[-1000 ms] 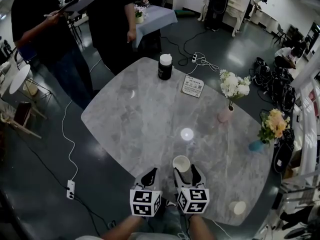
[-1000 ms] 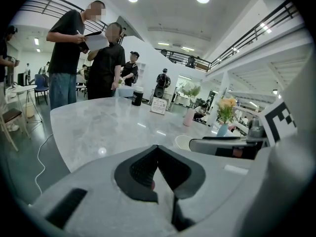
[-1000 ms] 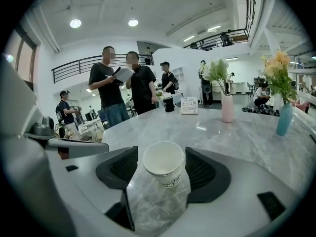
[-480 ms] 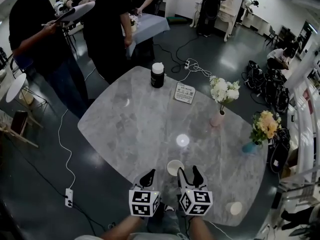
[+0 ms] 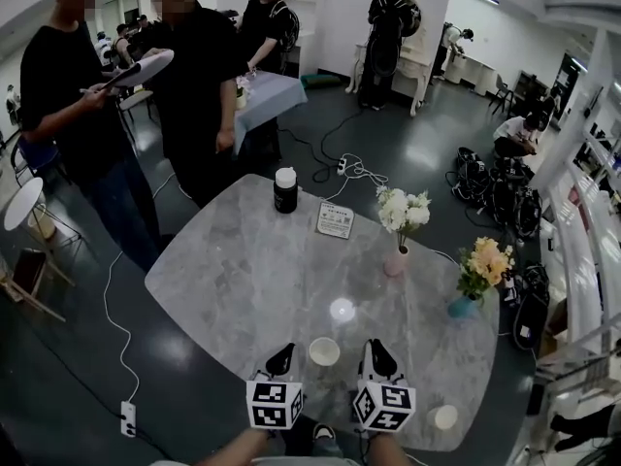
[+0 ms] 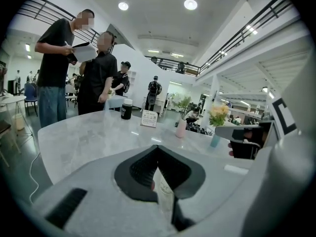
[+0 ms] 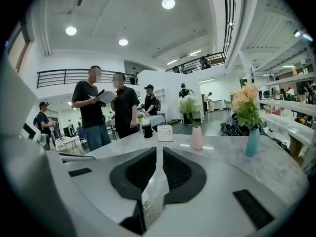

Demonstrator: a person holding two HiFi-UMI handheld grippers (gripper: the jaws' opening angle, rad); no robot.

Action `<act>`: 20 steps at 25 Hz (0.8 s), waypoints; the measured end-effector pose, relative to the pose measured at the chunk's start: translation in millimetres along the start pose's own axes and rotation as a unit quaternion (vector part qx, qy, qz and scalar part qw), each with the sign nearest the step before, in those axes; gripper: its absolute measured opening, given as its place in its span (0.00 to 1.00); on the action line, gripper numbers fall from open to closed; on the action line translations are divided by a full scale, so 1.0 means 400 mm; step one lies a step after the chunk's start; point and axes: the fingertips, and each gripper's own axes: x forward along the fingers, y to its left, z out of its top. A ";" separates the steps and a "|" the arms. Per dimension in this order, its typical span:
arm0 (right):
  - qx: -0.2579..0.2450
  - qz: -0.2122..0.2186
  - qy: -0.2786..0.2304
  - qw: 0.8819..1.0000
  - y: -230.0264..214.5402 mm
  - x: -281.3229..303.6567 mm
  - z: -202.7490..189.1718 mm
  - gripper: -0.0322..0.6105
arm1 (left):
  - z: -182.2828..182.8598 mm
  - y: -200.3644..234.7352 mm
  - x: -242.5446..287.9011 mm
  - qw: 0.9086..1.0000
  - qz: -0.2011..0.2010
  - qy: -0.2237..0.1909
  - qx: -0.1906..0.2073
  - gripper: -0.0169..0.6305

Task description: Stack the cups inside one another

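Note:
One white paper cup (image 5: 324, 351) stands upright on the grey marble table (image 5: 243, 270), near the front edge. A second white cup (image 5: 445, 416) stands apart at the table's front right edge. My left gripper (image 5: 281, 359) hovers just left of the nearer cup, its jaws shut with nothing in them (image 6: 158, 148). My right gripper (image 5: 376, 357) is just right of that cup and clear of it. Its jaws have just been closing and stand almost together with only a thin slit and nothing between them (image 7: 159, 149). Neither gripper view shows a cup.
Farther back on the table are a black jar with a white lid (image 5: 285, 191), a small card sign (image 5: 336, 219), a pink vase of white flowers (image 5: 396, 260) and a blue vase of orange flowers (image 5: 464, 306). People (image 5: 194, 95) stand beyond the far left edge.
My right gripper stood open around the nearer cup; it has drawn back, risen and closed, leaving the cup on the table. The left gripper has also risen a little.

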 end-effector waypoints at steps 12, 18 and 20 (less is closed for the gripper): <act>-0.002 -0.025 -0.015 1.000 -0.044 -0.031 0.047 0.07 | 0.073 -0.028 0.001 0.999 -0.015 -0.025 0.026 0.02; 0.003 -0.030 -0.016 0.999 -0.047 -0.031 0.040 0.07 | 0.071 -0.031 0.007 0.999 -0.021 -0.024 0.040 0.02; 0.004 -0.033 -0.016 0.999 -0.048 -0.033 0.037 0.07 | 0.070 -0.033 0.009 0.999 -0.025 -0.025 0.037 0.02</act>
